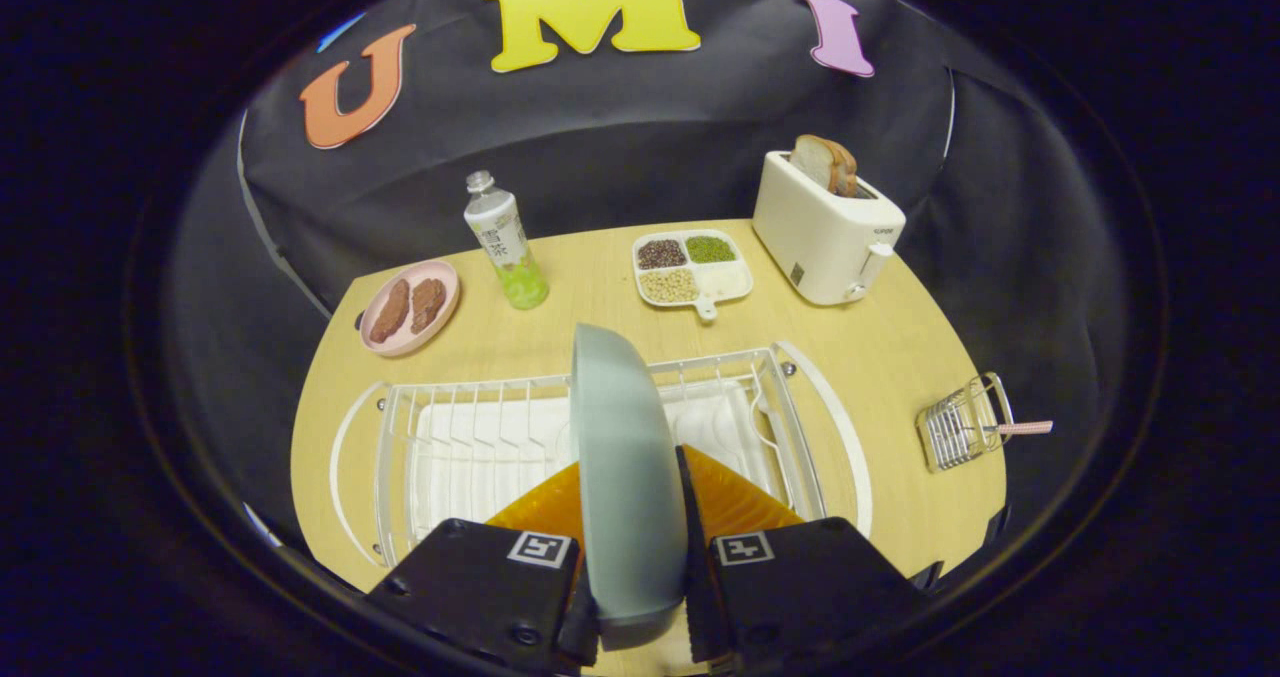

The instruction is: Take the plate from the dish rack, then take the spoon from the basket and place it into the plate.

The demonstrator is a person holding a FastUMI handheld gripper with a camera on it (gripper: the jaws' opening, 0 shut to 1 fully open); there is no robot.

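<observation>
While the plate [625, 477] stands on edge between the two fingers, the gripper [640, 547] is clamped on it, one finger pressed against each face near its lower rim. This grey-blue plate rises upright above the white wire dish rack [480, 437], roughly over the rack's middle; whether its bottom edge touches the rack's wires cannot be told, since the fingers hide it. A white drip tray [480, 467] lies inside the rack beneath the wires. All of it sits on a light wooden table [880, 357].

Taking the dish rack as the landmark: a small wire basket [962, 425] stands well apart from its right end, near the table's edge, with the spoon [1015, 427] resting in it, its pale pink handle sticking out to the right. Beyond the rack's right half stands a white toaster [825, 229] with bread slices [828, 164] poking from its slot. Straight beyond the rack lies a white divided dish [692, 269] holding beans and grains in separate compartments. Beyond the rack's left half stands a clear bottle [505, 242] of greenish drink, and farther left of that sits a pink plate [410, 307] carrying two brown pieces of food.
</observation>
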